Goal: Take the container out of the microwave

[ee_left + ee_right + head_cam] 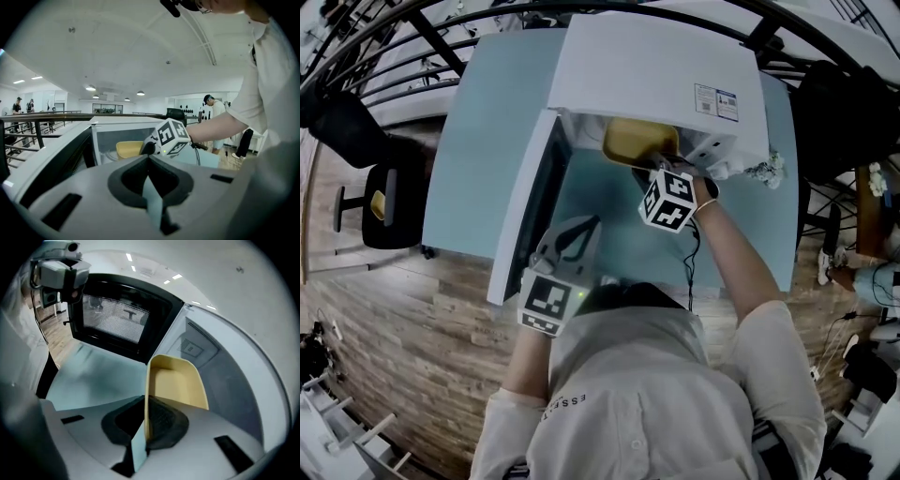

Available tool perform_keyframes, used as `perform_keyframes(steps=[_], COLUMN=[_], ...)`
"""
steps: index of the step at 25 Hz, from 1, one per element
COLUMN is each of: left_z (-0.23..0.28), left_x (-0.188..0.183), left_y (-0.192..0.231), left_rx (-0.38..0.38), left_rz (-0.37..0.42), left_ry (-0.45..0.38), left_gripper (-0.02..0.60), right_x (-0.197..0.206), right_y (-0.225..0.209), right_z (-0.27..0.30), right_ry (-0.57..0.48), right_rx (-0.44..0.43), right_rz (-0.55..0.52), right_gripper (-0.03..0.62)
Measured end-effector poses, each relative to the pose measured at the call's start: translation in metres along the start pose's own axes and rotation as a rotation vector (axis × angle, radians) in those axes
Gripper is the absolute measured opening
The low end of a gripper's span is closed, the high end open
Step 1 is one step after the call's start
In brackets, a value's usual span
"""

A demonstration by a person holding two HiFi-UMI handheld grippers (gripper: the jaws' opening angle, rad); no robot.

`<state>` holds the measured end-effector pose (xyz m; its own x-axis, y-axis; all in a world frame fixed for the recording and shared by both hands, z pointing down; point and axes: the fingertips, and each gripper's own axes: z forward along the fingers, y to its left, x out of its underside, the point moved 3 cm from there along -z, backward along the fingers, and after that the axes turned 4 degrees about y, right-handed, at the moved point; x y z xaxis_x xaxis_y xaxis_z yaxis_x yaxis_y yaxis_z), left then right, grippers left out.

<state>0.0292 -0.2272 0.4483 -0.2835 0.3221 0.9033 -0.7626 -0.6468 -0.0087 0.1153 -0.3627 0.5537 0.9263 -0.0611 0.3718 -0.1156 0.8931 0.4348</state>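
The white microwave point(656, 66) stands on a pale teal table point(483, 122), its door point(525, 202) swung open to the left. A yellow container point(639, 141) sits at the mouth of the cavity. My right gripper point(651, 171) reaches in from the front and is shut on the container's near rim. In the right gripper view the thin yellow wall point(176, 383) stands pinched between the right gripper point(146, 401) pads. My left gripper point(594, 222) hangs in front of the open door, shut and holding nothing. From the left gripper point(149, 158) view the container point(127, 149) shows inside the cavity.
A crumpled silvery object point(769, 171) lies at the microwave's right corner. A black chair point(380, 202) stands left of the table on the wooden floor. Black railings run behind the table. People stand far off in the left gripper view point(212, 108).
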Motion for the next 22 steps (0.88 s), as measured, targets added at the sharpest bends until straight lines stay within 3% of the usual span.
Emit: perform_keyframes(steps=[8, 17, 22], left_z=[-0.017, -0.047, -0.061], left_x=[0.0, -0.009, -0.019], left_y=[-0.027, -0.045, -0.052], left_rx=[0.001, -0.052, -0.08], left_rz=[0.009, 0.012, 0.039], left_ry=[-0.012, -0.05, -0.082], left_gripper=[-0.006, -0.006, -0.006], right_x=[-0.001, -0.001, -0.004], right_y=[0.044, 0.088, 0.095], right_z=[-0.06, -0.13, -0.175], right_ry=[-0.07, -0.178, -0.299], right_rx=[0.021, 0.091, 0.148], right_rz=[0.015, 0.138, 0.27], right_gripper=[0.028, 0.028, 0.026])
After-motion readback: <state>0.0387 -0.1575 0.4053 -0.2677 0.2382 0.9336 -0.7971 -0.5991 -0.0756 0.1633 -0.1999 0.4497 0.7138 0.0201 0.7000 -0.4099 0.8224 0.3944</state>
